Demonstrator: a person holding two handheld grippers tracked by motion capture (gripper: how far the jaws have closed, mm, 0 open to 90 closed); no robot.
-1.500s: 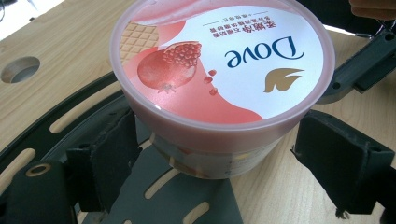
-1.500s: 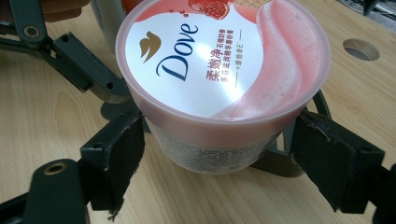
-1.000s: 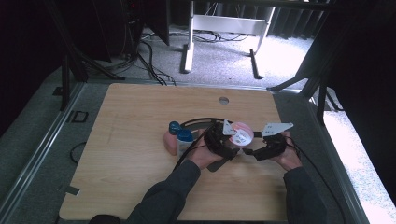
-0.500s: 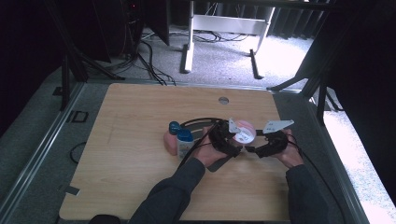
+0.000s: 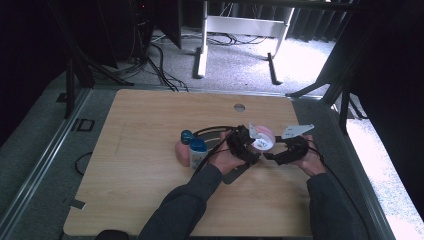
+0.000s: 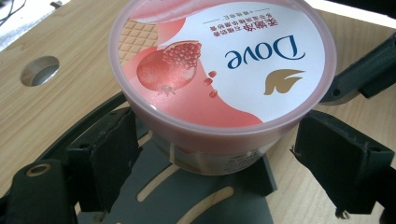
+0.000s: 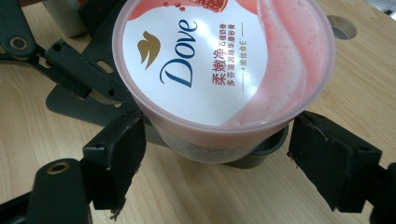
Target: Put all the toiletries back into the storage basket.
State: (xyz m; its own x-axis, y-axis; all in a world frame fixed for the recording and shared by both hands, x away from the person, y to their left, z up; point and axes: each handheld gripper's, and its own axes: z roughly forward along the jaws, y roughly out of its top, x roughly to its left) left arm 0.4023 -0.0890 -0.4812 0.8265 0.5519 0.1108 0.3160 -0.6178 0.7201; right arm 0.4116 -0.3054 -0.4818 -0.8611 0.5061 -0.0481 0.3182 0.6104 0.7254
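A pink-lidded Dove tub [image 5: 262, 138] with a pomegranate label stands right of the table's middle. It rests on a dark grey slotted plate [image 6: 187, 196]. My left gripper [image 5: 246, 146] reaches it from the left. In the left gripper view its jaws flank the tub [image 6: 219, 70], with a narrow gap on each side of the tub's body. My right gripper [image 5: 286, 152] comes from the right. Its jaws also stand either side of the tub [image 7: 224, 65] without clearly pressing it. The wide lid hides part of each gap.
Two blue-capped bottles [image 5: 194, 146] and a pink bottle [image 5: 182, 151] stand just left of my left hand. A round cable hole [image 5: 239, 107] is in the table's far edge area. Cables trail from both grippers. The table's left half is bare wood [image 5: 135, 165].
Hands, grippers and tub have drifted slightly right and away from me. The jaws stay around the tub throughout.
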